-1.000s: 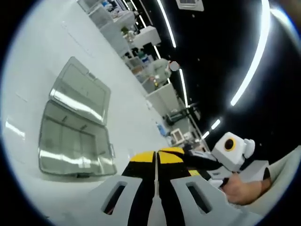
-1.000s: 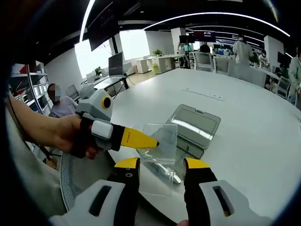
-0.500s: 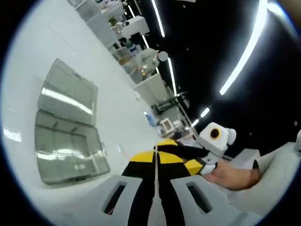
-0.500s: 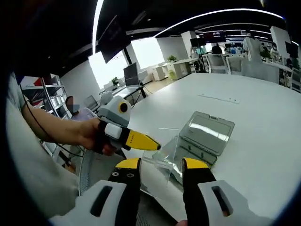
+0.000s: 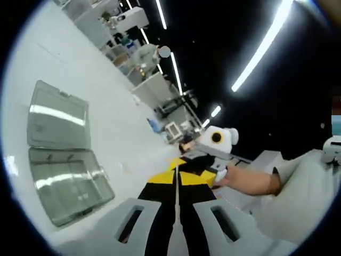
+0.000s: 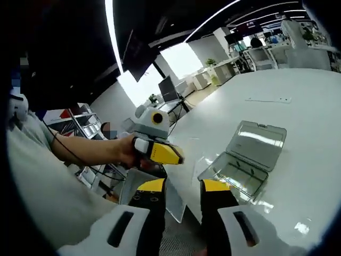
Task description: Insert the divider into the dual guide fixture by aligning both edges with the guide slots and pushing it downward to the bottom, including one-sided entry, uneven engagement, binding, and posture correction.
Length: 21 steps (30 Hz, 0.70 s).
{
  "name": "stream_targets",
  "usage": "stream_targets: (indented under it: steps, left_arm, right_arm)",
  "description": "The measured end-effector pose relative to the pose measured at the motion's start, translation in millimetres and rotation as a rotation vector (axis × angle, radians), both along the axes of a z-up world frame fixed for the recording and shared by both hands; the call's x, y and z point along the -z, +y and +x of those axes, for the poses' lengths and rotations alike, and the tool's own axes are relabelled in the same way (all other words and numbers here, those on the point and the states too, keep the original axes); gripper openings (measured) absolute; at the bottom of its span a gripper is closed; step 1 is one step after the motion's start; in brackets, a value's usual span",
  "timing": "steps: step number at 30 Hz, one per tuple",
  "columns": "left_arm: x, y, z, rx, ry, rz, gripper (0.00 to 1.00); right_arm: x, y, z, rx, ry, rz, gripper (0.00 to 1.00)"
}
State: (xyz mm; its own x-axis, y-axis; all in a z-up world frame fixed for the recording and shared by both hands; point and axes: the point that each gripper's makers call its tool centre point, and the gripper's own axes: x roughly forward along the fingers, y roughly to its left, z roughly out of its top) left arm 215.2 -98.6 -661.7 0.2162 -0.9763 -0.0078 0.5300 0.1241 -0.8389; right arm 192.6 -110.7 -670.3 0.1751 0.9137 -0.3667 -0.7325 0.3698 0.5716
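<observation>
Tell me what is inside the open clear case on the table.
The open clear case lies flat, lid hinged back. Its base shows moulded ribs, probably guide slots, and glare. No divider stands in it. Reflections hide whether anything small lies on the bottom.

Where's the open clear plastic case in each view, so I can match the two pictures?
Left gripper view: the clear case lies at the left, lid open, on the white table.
Right gripper view: it sits right of centre, beyond the right tongs.
Shared landmark: the white table.

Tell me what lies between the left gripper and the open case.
Bare white table, in the right gripper view, between the left gripper and the case.
</observation>
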Motion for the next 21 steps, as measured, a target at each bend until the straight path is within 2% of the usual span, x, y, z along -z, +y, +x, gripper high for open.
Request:
stream_targets:
  steps: [3,9,21]
  left_arm:
    - [-4.2,-3,-2.9,0.025,-0.013,-0.009,0.00]
    - [-9.6,-6,-7.2,0.058,-0.028,-0.020,0.00]
    - [-19.4,-8,-12.6,0.085,-0.036,-0.053,0.00]
  right_arm:
    - [1.0,1,-3,-0.026,0.013,-0.006,0.19]
    - [-5.7,5,-10,-0.072,0.092,0.069,0.14]
    - [-12.2,12,-19,-0.123,0.148,0.126,0.10]
